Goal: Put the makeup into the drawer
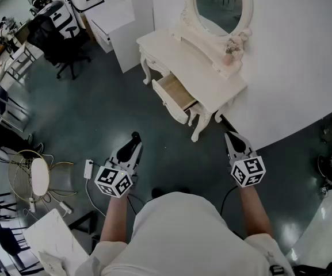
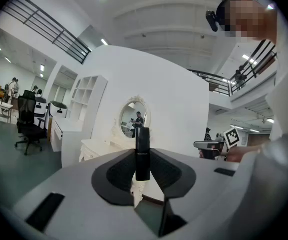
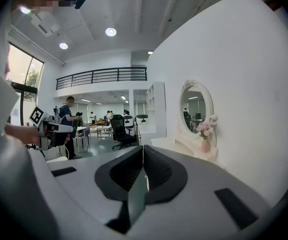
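Left gripper (image 1: 131, 148) fingers clamp a slim black makeup tube (image 2: 142, 151), upright between them; right gripper (image 1: 230, 138) fingers pressed together, empty; ahead of both, well apart, a white dressing table (image 1: 177, 48) with its drawer (image 1: 170, 103) open.

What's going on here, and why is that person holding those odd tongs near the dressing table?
A person is standing back from a white dressing table with a two-jaw gripper in each hand. The left gripper is clamped on a slim black makeup item. The right gripper is shut and holds nothing. The table's drawer is already pulled open, and the makeup has not yet reached it. Both grippers point roughly toward the table.
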